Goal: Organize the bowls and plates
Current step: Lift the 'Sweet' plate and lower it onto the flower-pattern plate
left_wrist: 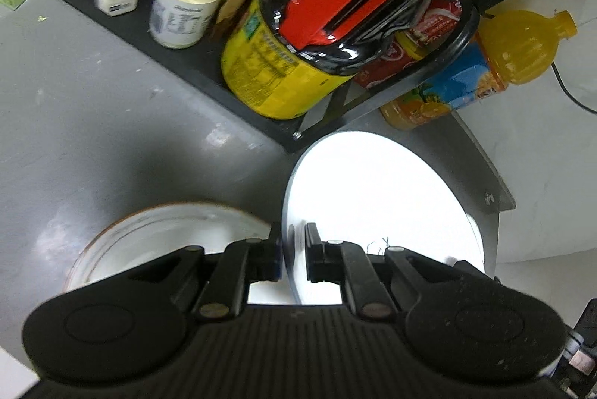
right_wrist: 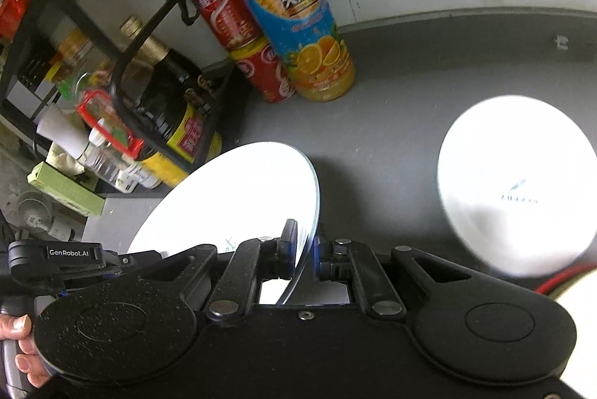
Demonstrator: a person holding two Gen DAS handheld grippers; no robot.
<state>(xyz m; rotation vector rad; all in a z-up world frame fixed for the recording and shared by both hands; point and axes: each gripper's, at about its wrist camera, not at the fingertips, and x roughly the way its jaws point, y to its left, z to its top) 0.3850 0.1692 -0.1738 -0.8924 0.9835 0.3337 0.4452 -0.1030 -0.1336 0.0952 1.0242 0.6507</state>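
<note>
White plate [left_wrist: 380, 209] is pinched at its rim by left gripper [left_wrist: 293, 255] and right gripper [right_wrist: 306, 251], jaws narrow on it. A slip onto the tabletop [right_wrist: 391, 123] is risked if the thin edge grips are pulled unevenly.

The left gripper's [left_wrist: 293, 251] fingers [left_wrist: 312, 250] clamp a white plate's [left_wrist: 380, 197] rim beside a bowl [left_wrist: 168, 235].

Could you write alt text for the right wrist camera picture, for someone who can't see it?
A black handheld gripper pinches the rim of a tilted white plate above a dark grey table. A second white plate lies flat to the right; an orange juice bottle and red cans stand behind.
</note>
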